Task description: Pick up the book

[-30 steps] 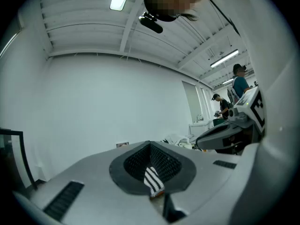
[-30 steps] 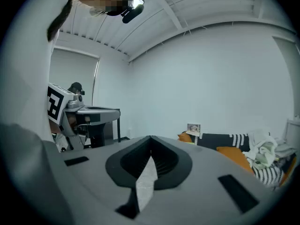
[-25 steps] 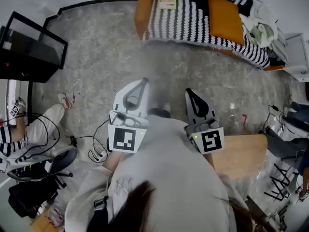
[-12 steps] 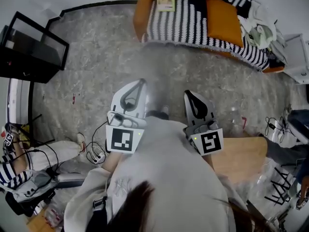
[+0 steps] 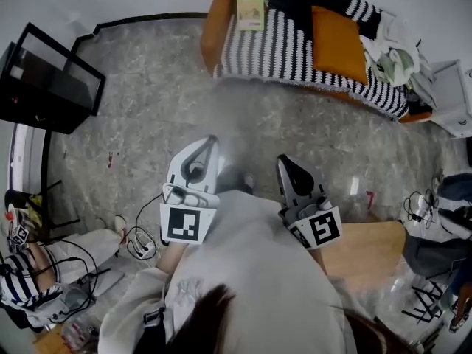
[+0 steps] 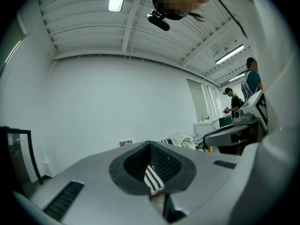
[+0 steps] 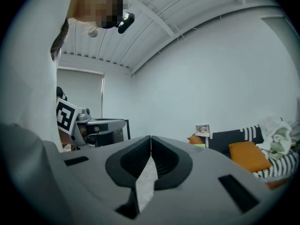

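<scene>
The left hand-held gripper (image 5: pixel 209 142) and the right hand-held gripper (image 5: pixel 283 162) both have their jaws closed with nothing between them. They are held level in front of the person, probably because the book (image 5: pixel 251 12) is not yet within reach. It lies on the striped blanket (image 5: pixel 291 39) at the sofa's (image 5: pixel 212 22) end, well apart across the floor (image 5: pixel 162 87).

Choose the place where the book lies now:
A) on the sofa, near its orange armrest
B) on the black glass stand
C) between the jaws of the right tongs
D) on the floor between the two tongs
A: the head view shows the book lying on the sofa, far ahead of the left tongs and the right tongs, both shut and empty.
</scene>
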Motion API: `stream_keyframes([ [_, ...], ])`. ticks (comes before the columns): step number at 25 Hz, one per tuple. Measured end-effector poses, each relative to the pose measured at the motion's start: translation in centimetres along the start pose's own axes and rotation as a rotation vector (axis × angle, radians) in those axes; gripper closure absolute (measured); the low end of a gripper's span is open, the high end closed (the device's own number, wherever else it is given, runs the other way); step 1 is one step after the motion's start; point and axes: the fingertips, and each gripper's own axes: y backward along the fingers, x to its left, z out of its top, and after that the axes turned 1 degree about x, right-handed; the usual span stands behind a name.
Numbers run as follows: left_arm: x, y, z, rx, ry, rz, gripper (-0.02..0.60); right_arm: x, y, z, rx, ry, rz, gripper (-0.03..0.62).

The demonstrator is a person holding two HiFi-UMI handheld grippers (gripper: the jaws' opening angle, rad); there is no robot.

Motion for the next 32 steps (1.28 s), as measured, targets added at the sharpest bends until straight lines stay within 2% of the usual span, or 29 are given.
stream_keyframes([
  [4,0.9,-0.9,-0.4,0.019,0.011,0.0,0.572,0.0,-0.8,0.5,-0.046,-0.054,0.052,0.574],
  [7,2.0,-2.1,-0.8,0.024,0.018,0.0,0.572,-0.6,-1.7,-0.3,-0.018,-0.034,0.057,0.574],
  [12,3.9,-5.5,-1.2,0.038,0.032,-0.048,0.572,-2.6,-5.1,0.8,-0.018,-0.025,-0.013,0.574],
  [16,5.5,-8.9,0.0,0.011,0.047,-0.106,0.572,-5.0,-7.8,0.6,0.064,-0.013,-0.04,0.574],
  [19,6.8,-11.0,0.5,0.003,0.042,-0.136,0.572,-6.3,-10.3,2.5,0.011,0.012,-0.088,0.574],
  [27,9.9,-14.8,0.7,-0.018,0.041,-0.157,0.572,-9.0,-14.2,2.3,0.016,0.0,-0.163,0.574],
  [32,11.4,-15.6,0.1,0.007,0.041,-0.159,0.572,-9.4,-15.9,1.9,0.038,-0.013,-0.177,0.574],
])
